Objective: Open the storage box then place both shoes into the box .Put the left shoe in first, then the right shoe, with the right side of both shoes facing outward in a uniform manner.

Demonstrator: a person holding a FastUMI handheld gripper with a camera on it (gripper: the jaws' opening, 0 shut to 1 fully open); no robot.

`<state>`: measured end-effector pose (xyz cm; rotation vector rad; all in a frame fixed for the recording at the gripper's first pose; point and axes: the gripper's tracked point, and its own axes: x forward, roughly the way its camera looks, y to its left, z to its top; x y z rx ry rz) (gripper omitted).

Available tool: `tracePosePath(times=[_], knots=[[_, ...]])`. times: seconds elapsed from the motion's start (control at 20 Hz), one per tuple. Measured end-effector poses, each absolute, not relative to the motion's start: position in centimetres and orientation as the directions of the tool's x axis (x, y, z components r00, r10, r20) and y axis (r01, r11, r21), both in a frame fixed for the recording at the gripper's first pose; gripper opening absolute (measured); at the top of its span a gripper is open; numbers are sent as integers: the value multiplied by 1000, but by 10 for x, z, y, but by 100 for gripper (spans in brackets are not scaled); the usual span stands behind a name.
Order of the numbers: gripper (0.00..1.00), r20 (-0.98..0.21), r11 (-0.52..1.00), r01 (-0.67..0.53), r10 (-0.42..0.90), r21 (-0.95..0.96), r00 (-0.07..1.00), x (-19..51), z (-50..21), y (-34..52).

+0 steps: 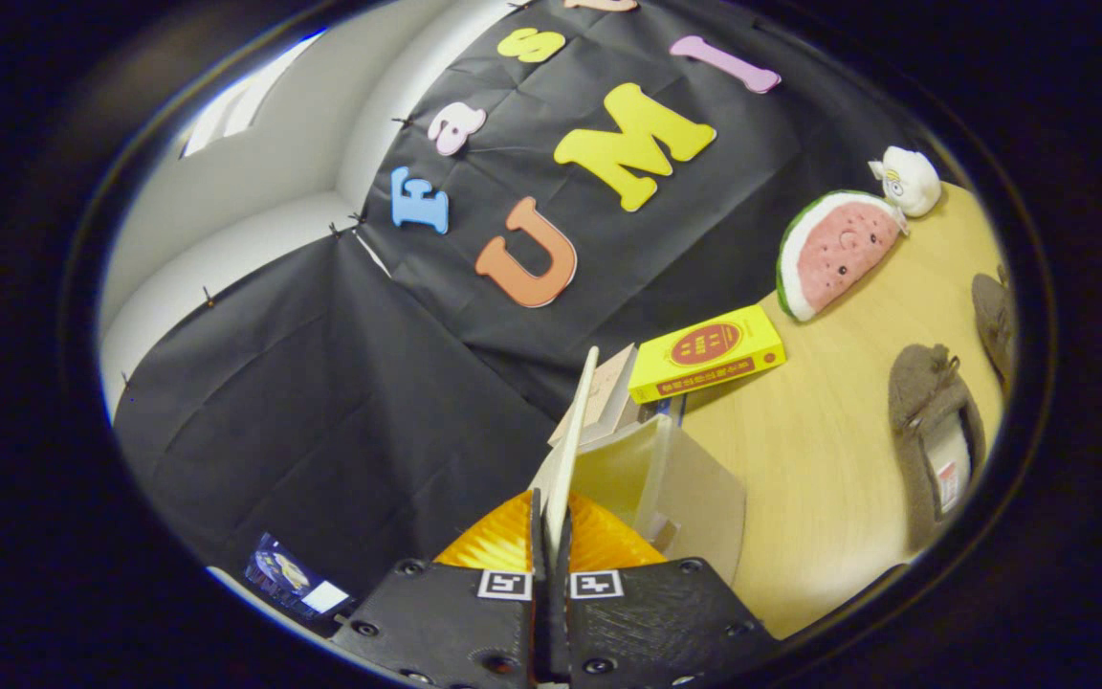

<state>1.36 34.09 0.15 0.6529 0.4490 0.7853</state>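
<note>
The hand-held gripper (551, 536) has textured plates with screws and two square coded markers.

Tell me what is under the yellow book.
The yellow book lies on a stack of other books, behind the storage box. The gripper pinches the lid, which hides the stack's lower part.

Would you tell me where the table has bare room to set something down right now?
The widest bare patch of table lies between the storage box and the nearer slipper, running up toward the watermelon plush. It is crowded where the yellow book abuts the box. The gripper is shut on the box lid.
</note>
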Motion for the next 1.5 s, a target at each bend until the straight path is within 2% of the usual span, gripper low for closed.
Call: tracePosePath(times=[0.5,0.75,0.8,0.95,1.0,1.15,1.2,1.35,1.45,1.5], knots=[[0,-129,590,-679,788,437,602,-15,89,431],[2,-138,584,-712,801,389,582,-23,101,470],[8,-146,586,-720,803,371,578,-23,104,479],[8,-171,589,-743,807,319,566,-28,109,506],[13,-182,588,-751,808,299,560,-32,110,516],[17,-199,589,-768,808,251,555,-38,109,541],[22,-206,585,-773,811,246,548,-40,106,551],[22,-216,579,-783,814,227,539,-44,104,573],[30,-224,557,-805,827,204,516,-50,100,587],[47,-221,542,-820,836,183,503,-54,98,597]])
